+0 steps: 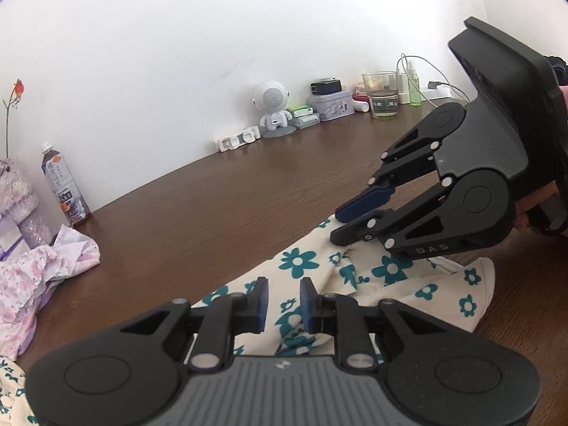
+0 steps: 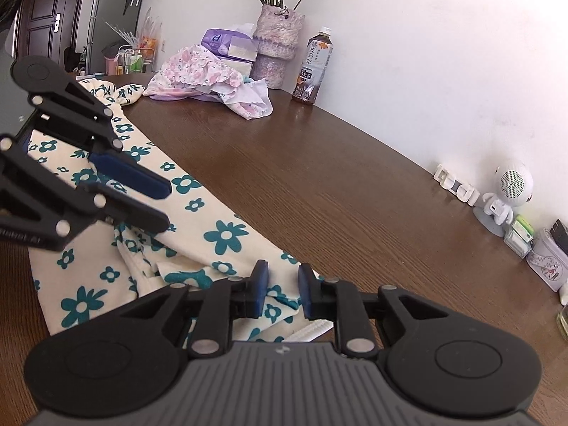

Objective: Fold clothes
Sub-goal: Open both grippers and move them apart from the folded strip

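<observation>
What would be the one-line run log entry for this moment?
left gripper: open, over floral cloth | right gripper: open, over same cloth | table: cloth rumpled, unfolded

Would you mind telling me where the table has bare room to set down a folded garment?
The widest bare patch of table lies between the floral cloth and the wall-side clutter. It is crowded by the vase, bottle and pink clothes, and along the wall by the robot speaker.

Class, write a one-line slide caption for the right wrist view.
Both open grippers, right and left, hover over a cream garment with teal flowers on a brown table.
</observation>
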### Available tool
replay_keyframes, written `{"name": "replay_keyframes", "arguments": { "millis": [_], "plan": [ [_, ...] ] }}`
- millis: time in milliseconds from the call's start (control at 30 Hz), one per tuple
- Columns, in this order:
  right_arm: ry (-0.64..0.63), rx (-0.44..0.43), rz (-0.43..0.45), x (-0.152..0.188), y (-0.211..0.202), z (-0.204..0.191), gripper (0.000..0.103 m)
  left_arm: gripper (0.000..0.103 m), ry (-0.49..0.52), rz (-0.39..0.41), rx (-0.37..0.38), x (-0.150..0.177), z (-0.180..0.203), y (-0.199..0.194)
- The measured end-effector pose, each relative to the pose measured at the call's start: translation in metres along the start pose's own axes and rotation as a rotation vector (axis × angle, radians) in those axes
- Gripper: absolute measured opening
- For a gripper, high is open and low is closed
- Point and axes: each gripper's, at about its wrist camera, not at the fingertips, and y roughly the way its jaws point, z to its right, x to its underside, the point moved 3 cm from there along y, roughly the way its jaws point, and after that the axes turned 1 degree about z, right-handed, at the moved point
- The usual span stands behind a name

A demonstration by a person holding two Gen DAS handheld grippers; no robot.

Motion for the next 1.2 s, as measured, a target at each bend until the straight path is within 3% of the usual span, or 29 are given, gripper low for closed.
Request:
{"name": "replay_keyframes", "arguments": {
  "millis": [67, 233, 433, 633, 733, 800, 900, 1033, 1200],
  "plan": [
    [-0.007, 0.002, 0.0, 0.0, 0.0, -0.001, 0.018, 0.013, -0.01, -0.03, 0.004, 0.006, -0.005, 0.002],
    [-0.019, 0.011, 0.004, 0.002, 0.0, -0.004, 0.018, 0.014, -0.02, -0.06, 0.025, 0.022, -0.012, -0.002],
    [-0.026, 0.025, 0.007, 0.005, -0.002, -0.006, 0.018, 0.016, -0.031, -0.026, 0.033, 0.029, -0.027, -0.023],
    [-0.023, 0.057, 0.001, 0.002, -0.004, -0.012, 0.019, 0.016, -0.048, -0.01, -0.01, 0.033, -0.061, -0.037],
    [0.034, 0.082, 0.039, -0.011, -0.015, -0.016, 0.019, 0.016, -0.028, -0.038, 0.027, 0.039, -0.064, -0.029],
    [0.056, 0.059, 0.095, -0.026, -0.027, -0.029, 0.019, 0.016, -0.02, -0.047, 0.064, 0.044, -0.063, -0.025],
    [0.057, 0.0, 0.111, -0.044, -0.026, -0.064, 0.021, 0.013, -0.021, -0.044, 0.101, 0.05, -0.061, -0.021],
    [0.062, -0.015, 0.042, -0.053, 0.001, -0.097, 0.021, 0.013, -0.02, -0.037, 0.121, 0.051, -0.061, -0.021],
    [0.118, 0.004, -0.024, -0.049, 0.013, -0.103, 0.021, 0.013, -0.03, -0.03, 0.156, 0.052, -0.066, -0.022]
  ]
}}
